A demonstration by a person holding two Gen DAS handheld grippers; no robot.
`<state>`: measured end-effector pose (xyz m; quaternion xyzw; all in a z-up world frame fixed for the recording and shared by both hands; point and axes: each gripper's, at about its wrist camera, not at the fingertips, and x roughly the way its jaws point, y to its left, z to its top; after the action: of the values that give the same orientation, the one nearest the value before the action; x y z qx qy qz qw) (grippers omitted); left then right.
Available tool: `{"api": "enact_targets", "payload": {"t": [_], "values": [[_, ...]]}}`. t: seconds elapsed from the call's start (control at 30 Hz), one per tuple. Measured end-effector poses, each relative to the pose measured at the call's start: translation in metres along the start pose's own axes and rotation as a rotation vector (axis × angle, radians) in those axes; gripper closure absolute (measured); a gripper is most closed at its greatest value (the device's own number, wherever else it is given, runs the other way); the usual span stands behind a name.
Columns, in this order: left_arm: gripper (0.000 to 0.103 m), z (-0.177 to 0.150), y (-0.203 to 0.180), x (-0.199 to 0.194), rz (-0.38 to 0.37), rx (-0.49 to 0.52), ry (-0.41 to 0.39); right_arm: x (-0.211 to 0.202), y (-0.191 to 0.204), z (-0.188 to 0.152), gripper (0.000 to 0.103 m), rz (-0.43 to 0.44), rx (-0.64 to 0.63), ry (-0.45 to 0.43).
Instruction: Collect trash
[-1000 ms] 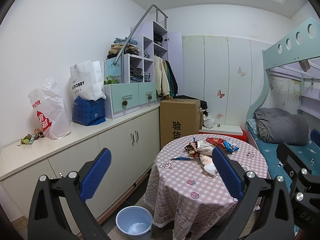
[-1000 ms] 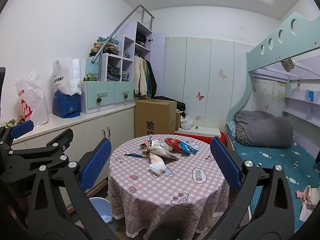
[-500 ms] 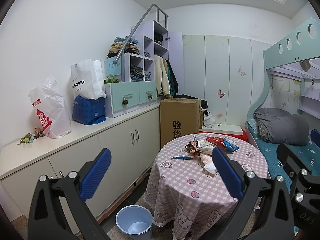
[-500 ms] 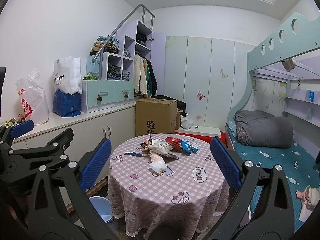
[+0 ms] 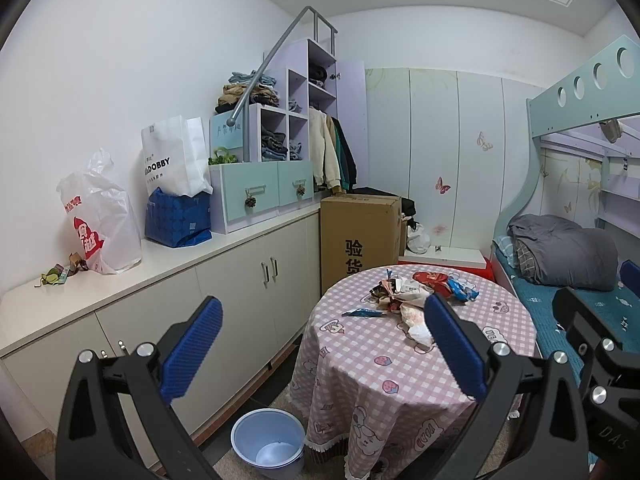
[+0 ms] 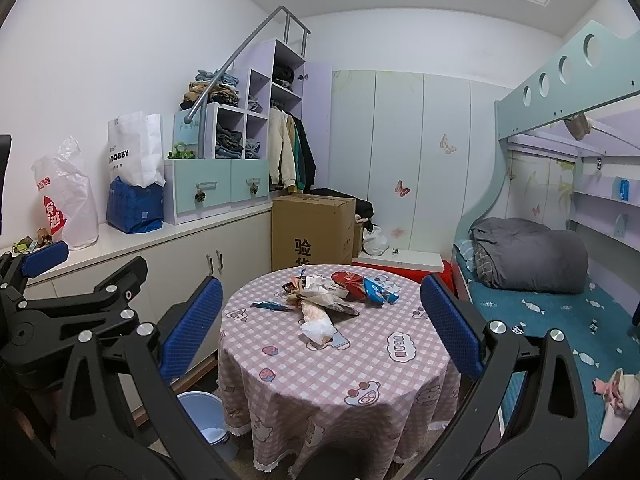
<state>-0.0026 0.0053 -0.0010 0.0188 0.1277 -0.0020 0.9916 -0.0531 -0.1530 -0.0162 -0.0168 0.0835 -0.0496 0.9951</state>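
Bedroom with white walls: a bunk bed (image 6: 560,304) fills the right of the frame and a long counter (image 5: 120,288) runs along the left. Centre frame stands a round desk (image 6: 340,360) under a pink checked cloth. Its far half carries the trash (image 6: 332,292) — crumpled wrappers in a loose heap, with a red packet (image 6: 348,280) and a blue packet (image 6: 380,289) at the back right, a thin blue wrapper (image 6: 270,305) lying apart to the left, and a white wad (image 6: 318,328) nearest the camera.

A blue bin (image 5: 269,440) sits on the floor at lower centre of the left view, just beside the cloth's hem; it looks almost empty.

Left tool (image 5: 320,344): fingers wide apart, holding nothing, well short of the desk. Right tool (image 6: 320,332): likewise spread and empty — it frames the desk from a distance.

On the counter stand a white plastic bag (image 5: 100,224), a paper bag (image 5: 176,160) and a blue bag (image 5: 178,220). A cardboard box (image 5: 360,236) stands behind the desk.
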Motion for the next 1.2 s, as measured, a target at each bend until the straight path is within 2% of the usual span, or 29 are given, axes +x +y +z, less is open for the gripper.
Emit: {"api": "enact_targets", "payload": {"t": [1.2], "values": [[0.004,-0.0089,0.0011,0.0021,0.0,-0.002,0.005,0.0023,0.0042,-0.0095,0.006,0.001,0.001,0.008]]}}
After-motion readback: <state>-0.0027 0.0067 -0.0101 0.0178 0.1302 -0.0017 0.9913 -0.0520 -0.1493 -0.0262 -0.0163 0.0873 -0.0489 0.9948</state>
